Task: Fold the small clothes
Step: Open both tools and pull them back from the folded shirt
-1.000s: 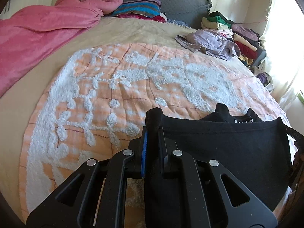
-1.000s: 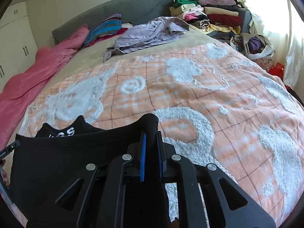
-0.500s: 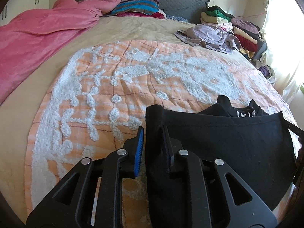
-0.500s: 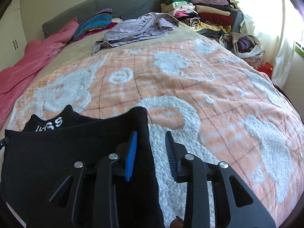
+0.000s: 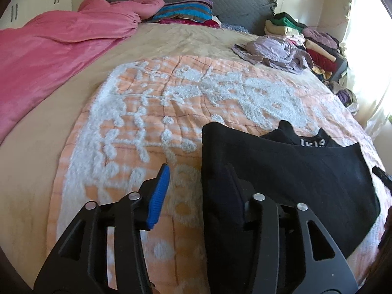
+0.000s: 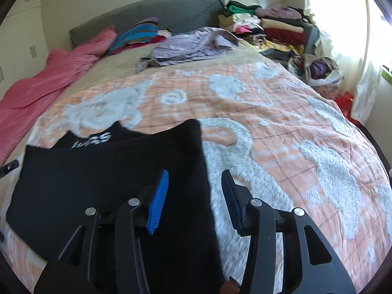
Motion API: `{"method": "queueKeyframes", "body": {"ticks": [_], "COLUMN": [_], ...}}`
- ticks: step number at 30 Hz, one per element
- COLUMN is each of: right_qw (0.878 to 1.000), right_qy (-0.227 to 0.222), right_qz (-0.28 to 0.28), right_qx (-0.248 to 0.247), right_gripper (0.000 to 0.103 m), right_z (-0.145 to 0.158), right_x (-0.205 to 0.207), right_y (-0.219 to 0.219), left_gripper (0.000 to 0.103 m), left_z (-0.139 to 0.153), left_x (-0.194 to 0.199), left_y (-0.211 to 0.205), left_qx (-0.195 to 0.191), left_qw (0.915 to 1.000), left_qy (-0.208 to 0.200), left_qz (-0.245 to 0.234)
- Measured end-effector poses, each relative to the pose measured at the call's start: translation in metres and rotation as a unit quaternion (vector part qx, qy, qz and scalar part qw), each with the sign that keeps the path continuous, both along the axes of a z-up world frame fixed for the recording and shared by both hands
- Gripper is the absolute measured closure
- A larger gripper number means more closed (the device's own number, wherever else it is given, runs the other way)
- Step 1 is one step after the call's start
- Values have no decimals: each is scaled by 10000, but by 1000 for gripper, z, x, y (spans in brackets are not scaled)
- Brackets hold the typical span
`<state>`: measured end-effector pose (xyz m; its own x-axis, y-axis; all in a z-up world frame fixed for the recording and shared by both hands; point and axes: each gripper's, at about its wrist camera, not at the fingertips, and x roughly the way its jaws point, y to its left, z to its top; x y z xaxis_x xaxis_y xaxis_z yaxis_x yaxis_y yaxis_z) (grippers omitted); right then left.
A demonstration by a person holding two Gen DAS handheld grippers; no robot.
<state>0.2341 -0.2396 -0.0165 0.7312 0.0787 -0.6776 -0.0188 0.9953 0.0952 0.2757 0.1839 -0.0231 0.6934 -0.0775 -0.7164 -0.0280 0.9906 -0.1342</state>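
Observation:
A black garment (image 5: 294, 171) with white lettering (image 6: 93, 139) lies folded on the orange-and-white bedspread (image 5: 147, 112). In the left wrist view my left gripper (image 5: 196, 191) hangs over its left edge with jaws opening. The blue left pad (image 5: 159, 196) is off the cloth, and the right finger lies against the dark fabric without pinching it. My right gripper (image 6: 196, 191) hangs over the black garment (image 6: 110, 171) at its right edge, jaws also opening. That edge runs between the pads (image 6: 159, 196), and neither pad presses on it.
A pink blanket (image 5: 61, 49) covers the bed's far left, with a striped pillow (image 5: 186, 9) at the grey headboard (image 5: 232, 2). A crumpled lilac heap (image 5: 276, 49) and stacks of folded clothes (image 6: 269, 27) sit at the far right, beside a basket (image 6: 321, 71).
Both grippers were shut on the black garment's top corners and have let go, their jaws spreading. Both have drawn back a little, and the garment now rests on the bedspread.

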Motion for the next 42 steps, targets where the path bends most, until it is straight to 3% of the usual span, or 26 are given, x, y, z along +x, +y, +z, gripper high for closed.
{"method": "queueKeyframes", "body": {"ticks": [10, 18, 25, 27, 37, 42], "right_qw": [9991, 9973, 9966, 9968, 9972, 9976], "right_qy": [-62, 68, 424, 536, 519, 400], "right_qz": [407, 722, 697, 594, 468, 413], "right_qx": [122, -88, -118, -74, 275, 382], "right_gripper": [54, 54, 54, 49, 49, 37], "right_z": [8, 3, -16, -23, -27, -22], "right_x": [-45, -60, -63, -64, -84, -95], "right_y": [18, 42, 48, 43, 27, 24], "left_gripper": [49, 49, 49, 49, 49, 49], "left_z": [21, 7, -25, -30, -31, -28], "left_x": [-51, -74, -83, -86, -100, -108], "left_y": [-16, -49, -64, -64, -63, -63], "left_qx": [-146, -20, 2, 18, -13, 5], "left_qw": [9993, 9992, 9975, 9975, 9980, 9982], "left_qy": [-355, -80, 464, 473, 398, 359], "left_qz": [-15, -401, -534, -533, -494, -471]}}
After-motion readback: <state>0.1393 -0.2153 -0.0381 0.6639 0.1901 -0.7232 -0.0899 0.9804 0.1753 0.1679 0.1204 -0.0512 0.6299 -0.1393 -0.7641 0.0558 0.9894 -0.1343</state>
